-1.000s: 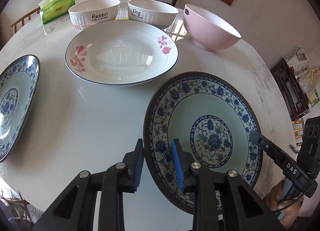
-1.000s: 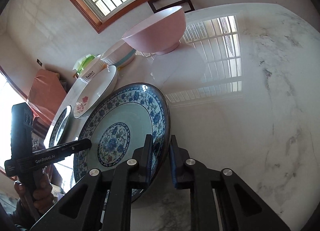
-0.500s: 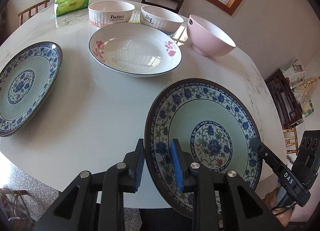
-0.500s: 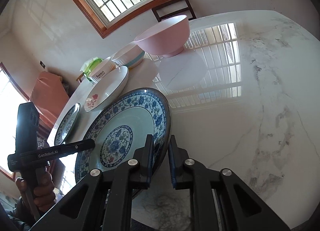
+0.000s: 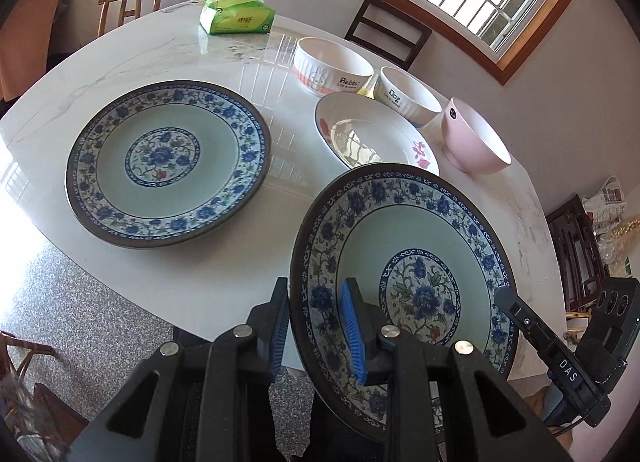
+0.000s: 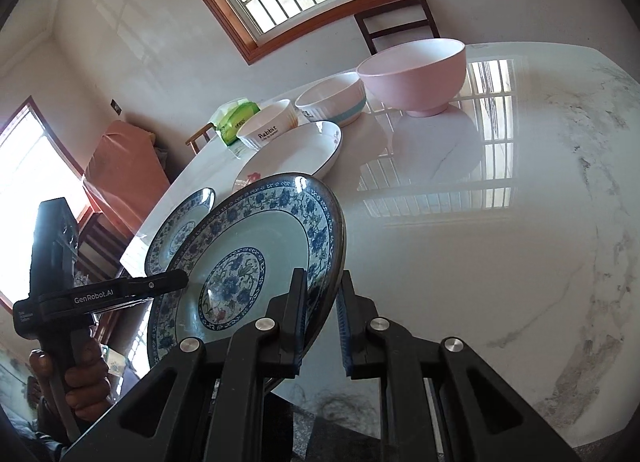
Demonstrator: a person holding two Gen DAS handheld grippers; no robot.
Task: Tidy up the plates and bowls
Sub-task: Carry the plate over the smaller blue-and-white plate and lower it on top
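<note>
Plate [image 5: 404, 262] with blue flowers sits at the lower right of the left wrist view, lifted off the table [image 5: 248, 74] and tilted. Left gripper [image 5: 316, 326] clamps its near rim, one pad under the plate and the blue pad on top. Right gripper [image 6: 322, 310] pinches the same plate [image 6: 248, 262] at the lower centre of the right wrist view, jaws narrow around the dark rim. In that view the left tool shows at the lower left with a hand [image 6: 80, 382] on its grip.

Second plate [image 5: 168, 162] of the same pattern lies flat on the table at centre left of the left wrist view, well apart from the held one. White dish [image 5: 372, 138] with pink flowers lies behind the held plate. Behind it stand the Rabbit bowl [image 5: 332, 70], Dog bowl [image 5: 408, 96] and pink bowl [image 5: 474, 138] in a row toward the upper right. Tissue pack [image 5: 236, 16] rests at the table's far edge, upper centre.
</note>
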